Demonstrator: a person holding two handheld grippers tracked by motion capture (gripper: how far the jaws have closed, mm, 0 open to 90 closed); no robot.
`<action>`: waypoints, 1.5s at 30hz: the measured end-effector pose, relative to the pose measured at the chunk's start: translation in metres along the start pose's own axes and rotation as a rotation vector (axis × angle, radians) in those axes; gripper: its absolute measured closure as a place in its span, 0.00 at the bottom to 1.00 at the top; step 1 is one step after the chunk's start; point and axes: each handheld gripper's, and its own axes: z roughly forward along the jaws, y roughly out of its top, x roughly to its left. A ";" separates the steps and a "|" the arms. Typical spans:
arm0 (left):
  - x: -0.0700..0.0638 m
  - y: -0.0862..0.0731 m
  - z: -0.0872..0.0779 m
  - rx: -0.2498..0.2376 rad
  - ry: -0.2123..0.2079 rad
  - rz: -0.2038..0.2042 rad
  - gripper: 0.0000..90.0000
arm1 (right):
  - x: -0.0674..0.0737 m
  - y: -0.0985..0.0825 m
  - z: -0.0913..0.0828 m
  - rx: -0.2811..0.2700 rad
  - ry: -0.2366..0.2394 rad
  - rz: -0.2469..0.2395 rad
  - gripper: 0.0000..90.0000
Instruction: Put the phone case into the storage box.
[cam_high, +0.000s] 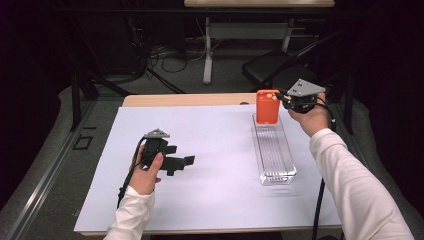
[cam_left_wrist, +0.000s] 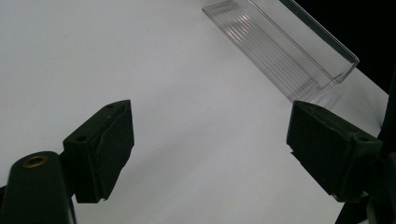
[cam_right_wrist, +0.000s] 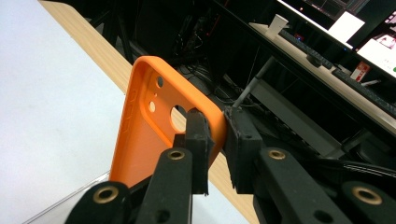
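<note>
My right gripper (cam_high: 286, 100) pinched the orange phone case (cam_high: 267, 106) by its edge — jaws clamped on the rim near the camera hole, the case upright over the far end of the clear tray (cam_high: 280, 167). By my reckoning, this was the placing step: next I'd need to lower it squarely between the tray walls before letting go. My left gripper (cam_left_wrist: 208, 154) rested low over the worktop (cam_high: 215, 150), jaws spread, nothing between them. White sheet over wood — beyond it a dim room, cables, desks.
</note>
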 end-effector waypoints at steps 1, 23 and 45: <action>0.000 0.000 0.000 0.000 0.000 0.000 0.17 | 0.000 -0.001 0.002 0.000 0.002 -0.007 0.89; 0.002 -0.001 0.000 0.001 0.008 -0.014 0.17 | 0.014 -0.024 0.024 -0.008 -0.028 -0.083 0.89; 0.005 -0.003 0.003 0.005 0.010 -0.028 0.17 | 0.021 -0.041 0.032 -0.012 -0.043 -0.091 0.89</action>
